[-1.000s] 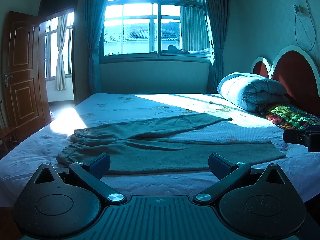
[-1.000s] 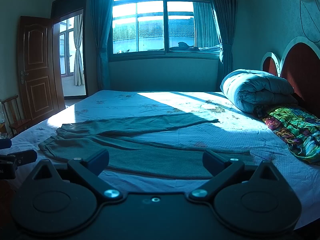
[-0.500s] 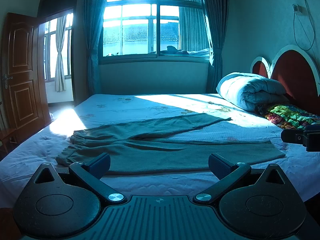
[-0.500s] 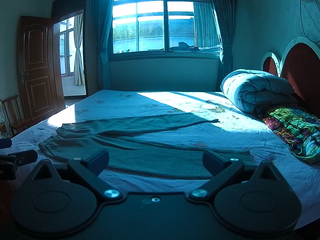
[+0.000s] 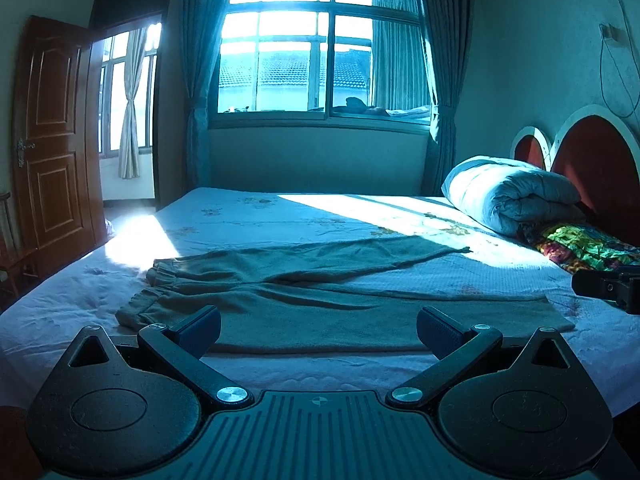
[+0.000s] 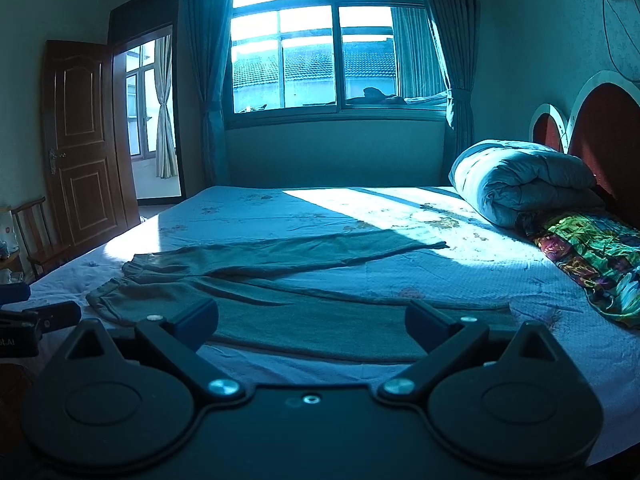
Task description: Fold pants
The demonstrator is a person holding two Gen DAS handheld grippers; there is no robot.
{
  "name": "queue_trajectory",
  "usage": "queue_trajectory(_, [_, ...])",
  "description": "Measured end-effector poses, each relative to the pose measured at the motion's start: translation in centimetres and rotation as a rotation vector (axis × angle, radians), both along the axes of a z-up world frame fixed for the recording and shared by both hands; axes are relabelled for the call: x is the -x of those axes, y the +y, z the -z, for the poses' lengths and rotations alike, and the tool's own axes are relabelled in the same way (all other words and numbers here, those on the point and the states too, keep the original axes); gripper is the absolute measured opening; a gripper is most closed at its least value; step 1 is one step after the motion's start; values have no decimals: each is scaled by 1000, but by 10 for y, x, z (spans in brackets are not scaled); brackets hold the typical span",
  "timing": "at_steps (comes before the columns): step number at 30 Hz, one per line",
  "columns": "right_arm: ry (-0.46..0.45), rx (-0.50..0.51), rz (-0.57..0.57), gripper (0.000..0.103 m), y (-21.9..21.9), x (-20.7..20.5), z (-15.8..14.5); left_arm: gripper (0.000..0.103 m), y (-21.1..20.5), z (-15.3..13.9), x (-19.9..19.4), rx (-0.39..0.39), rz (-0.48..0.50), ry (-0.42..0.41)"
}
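Grey-green pants (image 5: 320, 300) lie flat on the bed, waistband at the left, the two legs spread apart toward the right. They also show in the right wrist view (image 6: 296, 300). My left gripper (image 5: 319, 330) is open and empty, held just short of the near leg's front edge. My right gripper (image 6: 312, 326) is open and empty, also just short of the near leg. The right gripper's tip shows at the right edge of the left wrist view (image 5: 612, 290). The left gripper's tip shows at the left edge of the right wrist view (image 6: 40, 318).
The bed (image 5: 280, 216) has a light floral sheet. A rolled duvet (image 5: 508, 196) and a colourful cloth (image 5: 584, 244) lie by the red headboard (image 5: 592, 168) at right. A window (image 5: 320, 52) is behind; an open wooden door (image 5: 52, 140) and a chair (image 6: 36, 232) at left.
Both views have barely shifted. The pants and both open grippers stay as they were.
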State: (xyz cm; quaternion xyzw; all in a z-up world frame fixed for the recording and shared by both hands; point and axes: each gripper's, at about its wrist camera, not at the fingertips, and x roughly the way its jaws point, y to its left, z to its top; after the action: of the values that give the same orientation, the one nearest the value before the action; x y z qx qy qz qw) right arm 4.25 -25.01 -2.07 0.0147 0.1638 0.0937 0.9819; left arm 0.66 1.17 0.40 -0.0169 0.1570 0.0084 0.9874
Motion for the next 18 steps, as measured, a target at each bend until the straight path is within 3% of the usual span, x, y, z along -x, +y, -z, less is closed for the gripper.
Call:
queue_trajectory(5, [35,-68,-45,94,-7,-40,0,103,32,-3,-44,43,-12,22])
queue_trajectory(10, [15,-71,-81,93,0,-90,-9,103,72,11,-106,-30,-57,129])
queue_trajectory(18, [57,-73,-102,93,11,-196,-9,103,185,46,-223,-11,-115,204])
